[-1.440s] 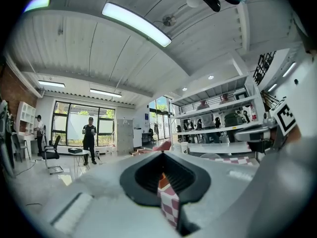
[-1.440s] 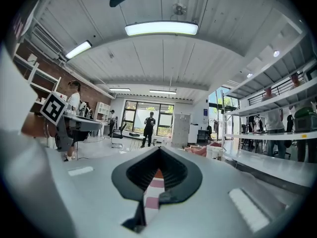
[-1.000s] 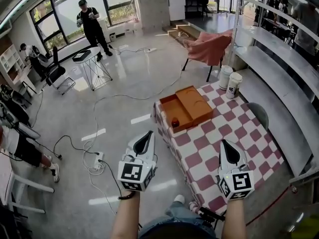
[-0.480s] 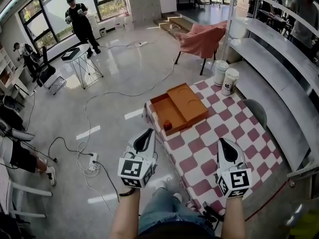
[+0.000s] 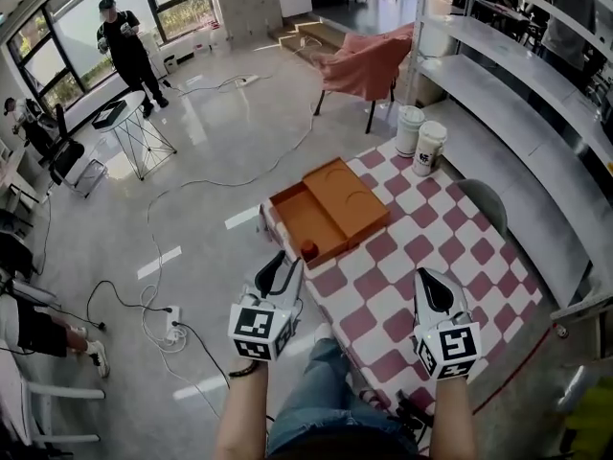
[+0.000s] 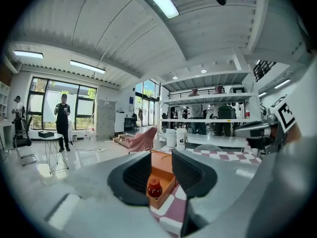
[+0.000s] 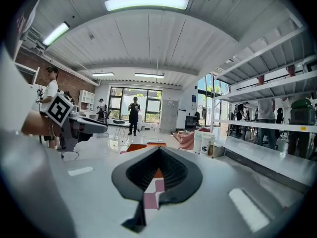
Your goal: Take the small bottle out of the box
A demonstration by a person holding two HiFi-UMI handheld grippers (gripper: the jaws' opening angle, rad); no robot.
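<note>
An orange box (image 5: 330,207) lies open on the near left corner of the red-and-white checked table (image 5: 450,257). A small red bottle (image 5: 309,250) stands upright in the box's near corner. My left gripper (image 5: 285,263) hovers just short of that corner. Its jaws are opening, with nothing between them. In the left gripper view the small red bottle (image 6: 154,188) shows through the gap of the left gripper (image 6: 161,170), still some way ahead. My right gripper (image 5: 427,280) hangs over the table's near part. The tips of the right gripper (image 7: 158,150) meet and hold nothing.
Two white tubs (image 5: 420,140) stand at the table's far end. A chair draped in pink cloth (image 5: 369,63) is behind it and a grey chair (image 5: 484,204) to the right. Shelving (image 5: 517,103) runs along the right. Cables and a power strip (image 5: 170,316) lie on the floor at the left. A person (image 5: 120,41) stands far back.
The table and box have come nearer and shifted left in the head view. My left gripper's tips now sit close to the box's near corner. Both grippers keep their places in the view.
</note>
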